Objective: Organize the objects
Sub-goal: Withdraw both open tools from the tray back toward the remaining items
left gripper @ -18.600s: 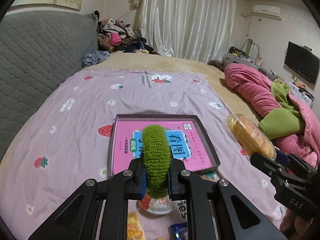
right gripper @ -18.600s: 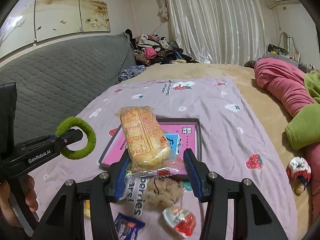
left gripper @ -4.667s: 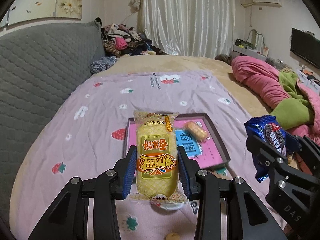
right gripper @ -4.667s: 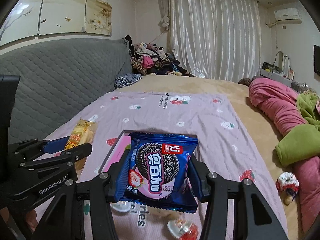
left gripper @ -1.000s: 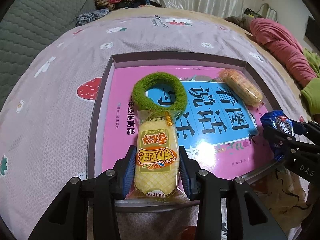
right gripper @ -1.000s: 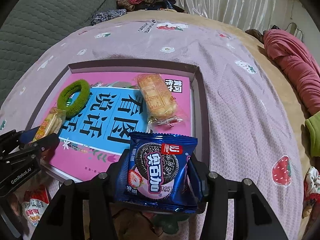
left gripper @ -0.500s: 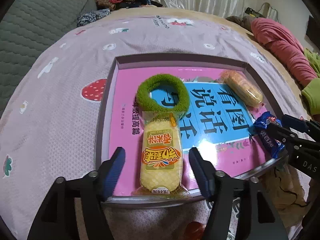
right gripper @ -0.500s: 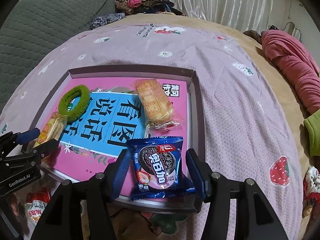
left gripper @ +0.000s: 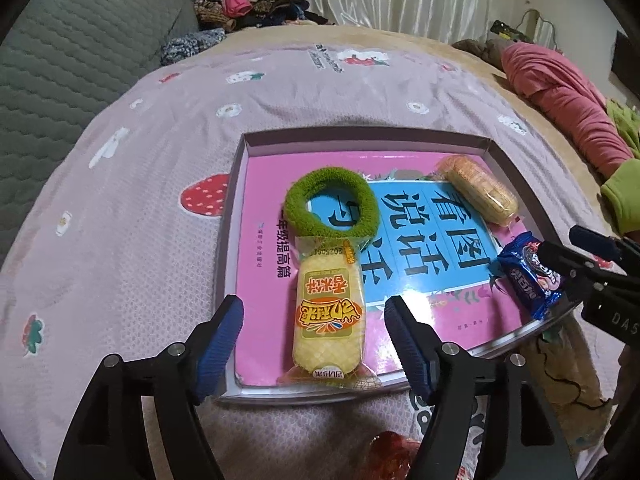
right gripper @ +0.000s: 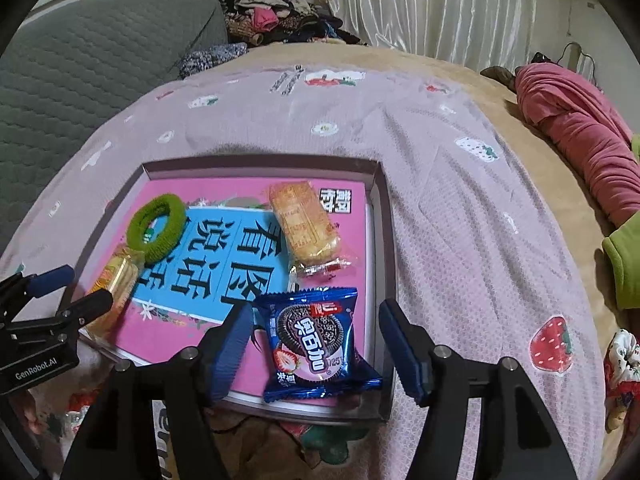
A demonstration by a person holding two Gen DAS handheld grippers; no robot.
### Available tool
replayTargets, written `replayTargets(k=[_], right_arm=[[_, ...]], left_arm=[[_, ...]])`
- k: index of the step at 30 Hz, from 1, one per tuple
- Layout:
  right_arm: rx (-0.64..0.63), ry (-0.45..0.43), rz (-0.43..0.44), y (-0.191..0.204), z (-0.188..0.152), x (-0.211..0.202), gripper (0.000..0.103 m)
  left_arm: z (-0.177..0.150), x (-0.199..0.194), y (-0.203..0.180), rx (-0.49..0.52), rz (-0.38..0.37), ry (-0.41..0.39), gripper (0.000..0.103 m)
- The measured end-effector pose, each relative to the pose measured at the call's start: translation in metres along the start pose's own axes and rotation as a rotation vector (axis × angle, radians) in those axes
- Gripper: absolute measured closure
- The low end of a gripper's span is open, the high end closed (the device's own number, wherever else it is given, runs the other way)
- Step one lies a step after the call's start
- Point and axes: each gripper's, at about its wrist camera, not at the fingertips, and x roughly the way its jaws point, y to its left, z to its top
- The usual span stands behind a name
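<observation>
A shallow box point(left gripper: 236, 184) point(right gripper: 380, 216) with a pink and blue book cover inside lies on the bedspread. In it lie a green hair band point(left gripper: 332, 208) point(right gripper: 157, 226), a clear pack of crackers point(left gripper: 480, 190) point(right gripper: 306, 226), a yellow wafer pack point(left gripper: 328, 316) point(right gripper: 114, 280) and a blue cookie pack point(right gripper: 316, 344) point(left gripper: 528, 274). My left gripper point(left gripper: 314, 340) is open, its jaws standing either side of the wafer pack's near end. My right gripper point(right gripper: 316, 340) is open around the cookie pack, which rests on the box's near edge.
A red and clear wrapped item point(left gripper: 388, 452) and a brown hair tie point(left gripper: 560, 364) lie on the bedspread in front of the box. A pink blanket point(right gripper: 580, 140) and green cloth point(right gripper: 624, 264) are at the right, a grey headboard point(left gripper: 60, 60) at the left.
Both grippers opened and let go: the wafer pack and the cookie pack now lie in the box. Both grippers have drawn back a little toward me.
</observation>
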Motion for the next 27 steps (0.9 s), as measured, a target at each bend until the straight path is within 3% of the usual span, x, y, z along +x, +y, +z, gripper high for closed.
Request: replayTargets(k=[15,27], right_arm=[[0.029,-0.072,0.011,-0.001,0.005,-0.022,0.030],[0.045,-0.187,0.020,-0.001,0.009,-0.064,0.025]], left_arm=[[0.002,-0.017,-0.003,0.017,0.049,-0.037,0.026],[0.005,-0.054,0.000,0.017,0.101,-0.129,0.026]])
